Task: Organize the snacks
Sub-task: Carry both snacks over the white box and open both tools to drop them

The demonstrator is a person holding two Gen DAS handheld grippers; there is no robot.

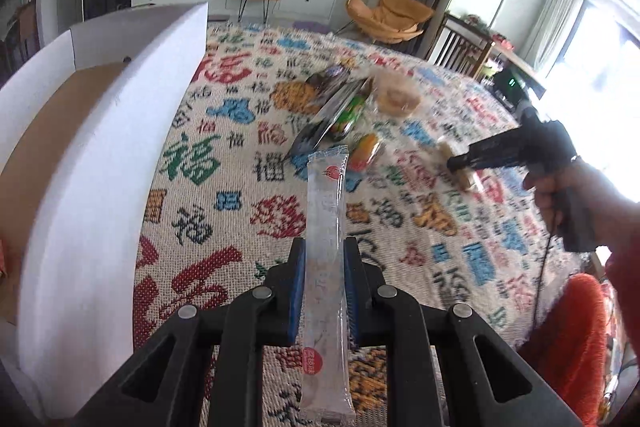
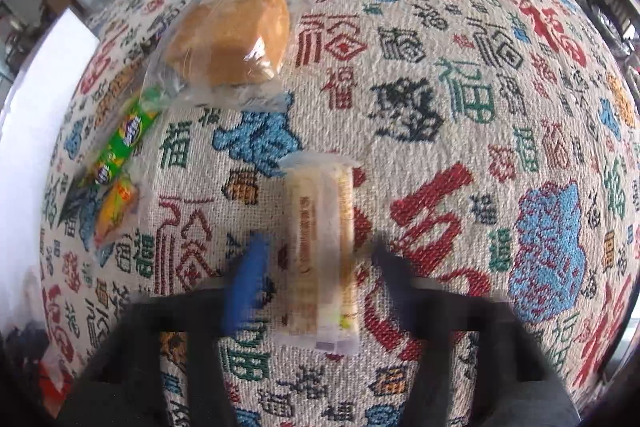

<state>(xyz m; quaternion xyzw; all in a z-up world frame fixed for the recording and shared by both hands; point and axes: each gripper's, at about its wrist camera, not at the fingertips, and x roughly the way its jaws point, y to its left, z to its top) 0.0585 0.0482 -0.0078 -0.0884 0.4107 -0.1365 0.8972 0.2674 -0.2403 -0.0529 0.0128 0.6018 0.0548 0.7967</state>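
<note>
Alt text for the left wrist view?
The left gripper is shut on a long clear snack packet above a patterned tablecloth. A white box stands left; the right gripper reaches toward more snacks.

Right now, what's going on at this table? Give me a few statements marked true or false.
1. The left tool clamps a long clear packet. True.
2. The white box stands to the right of that packet in the left wrist view. False: it stands to the left.
3. A bagged bun lies on the patterned cloth. True.
4. The right tool holds the wafer packet in the air. False: the packet lies on the cloth, with a gap to each finger.
</note>
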